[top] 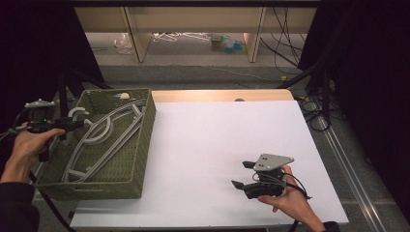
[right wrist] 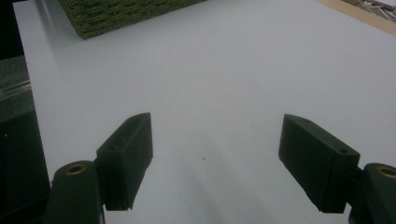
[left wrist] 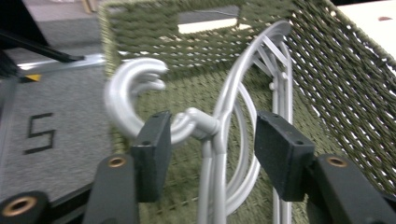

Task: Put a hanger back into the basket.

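Tongs first: left tongs [left wrist: 212,144] are released — pads apart in the left gripper view, with the neck of a silver hanger [left wrist: 219,135] standing between them and not pressed by either pad; the left pad sits just in front of the hook's curve, contact there I can't tell. No earlier frame to compare, so nothing on motion. Hangers [top: 104,140] lie stacked inside the green woven basket [top: 140,145], hooks toward the basket's left wall, one hook [top: 77,112] poking up over that rim. Basket sits on the left edge of the white desk [top: 217,145]. In the high view, left tongs [top: 80,123] are held level at the basket's left rim, the left hand [top: 26,145] outside the basket. Right tongs [top: 241,175] are well right of the basket, low over bare desk near the front edge, held in the right hand [top: 285,198] — pads wide apart, nothing between them in the right gripper view [right wrist: 215,158], basket corner visible far off at the top left.
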A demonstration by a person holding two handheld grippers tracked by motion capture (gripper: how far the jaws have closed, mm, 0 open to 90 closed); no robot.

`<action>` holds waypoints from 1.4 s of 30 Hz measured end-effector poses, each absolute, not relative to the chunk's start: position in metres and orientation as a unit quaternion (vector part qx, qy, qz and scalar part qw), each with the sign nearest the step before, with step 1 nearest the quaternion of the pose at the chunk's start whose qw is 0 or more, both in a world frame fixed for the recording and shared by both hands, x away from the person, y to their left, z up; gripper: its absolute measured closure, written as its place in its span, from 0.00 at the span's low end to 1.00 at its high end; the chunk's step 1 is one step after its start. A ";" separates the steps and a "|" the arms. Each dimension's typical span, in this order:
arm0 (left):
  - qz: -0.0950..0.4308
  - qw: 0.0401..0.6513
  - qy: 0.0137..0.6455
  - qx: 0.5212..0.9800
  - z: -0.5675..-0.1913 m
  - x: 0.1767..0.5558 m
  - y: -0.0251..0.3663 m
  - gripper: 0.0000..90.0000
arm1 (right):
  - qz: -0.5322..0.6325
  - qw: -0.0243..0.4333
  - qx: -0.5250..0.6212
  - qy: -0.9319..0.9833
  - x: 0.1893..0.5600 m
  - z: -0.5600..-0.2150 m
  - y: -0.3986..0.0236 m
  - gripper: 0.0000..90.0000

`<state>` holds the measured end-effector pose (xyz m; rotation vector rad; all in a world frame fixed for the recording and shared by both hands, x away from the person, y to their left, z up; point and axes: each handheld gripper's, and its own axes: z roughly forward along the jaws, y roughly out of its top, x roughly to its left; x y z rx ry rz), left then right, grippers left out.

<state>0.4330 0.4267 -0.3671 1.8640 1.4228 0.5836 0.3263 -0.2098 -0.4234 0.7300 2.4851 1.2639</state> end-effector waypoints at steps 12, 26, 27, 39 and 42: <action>0.256 0.398 0.534 0.701 -0.339 0.390 0.396 0.37 | 0.439 0.137 0.261 0.849 0.329 -0.423 -0.213 0.30; 0.206 0.501 0.465 0.700 -0.326 0.341 0.305 0.33 | 0.438 0.135 0.265 0.849 0.329 -0.424 -0.213 0.30; 0.203 0.506 0.458 0.702 -0.327 0.340 0.300 0.33 | 0.438 0.135 0.265 0.848 0.329 -0.424 -0.213 0.30; 0.182 0.535 0.412 0.715 -0.346 0.329 0.241 0.30 | 0.439 0.135 0.267 0.847 0.329 -0.425 -0.214 0.30; 0.172 0.542 0.403 0.718 -0.350 0.326 0.229 0.27 | 0.441 0.135 0.266 0.847 0.329 -0.426 -0.214 0.30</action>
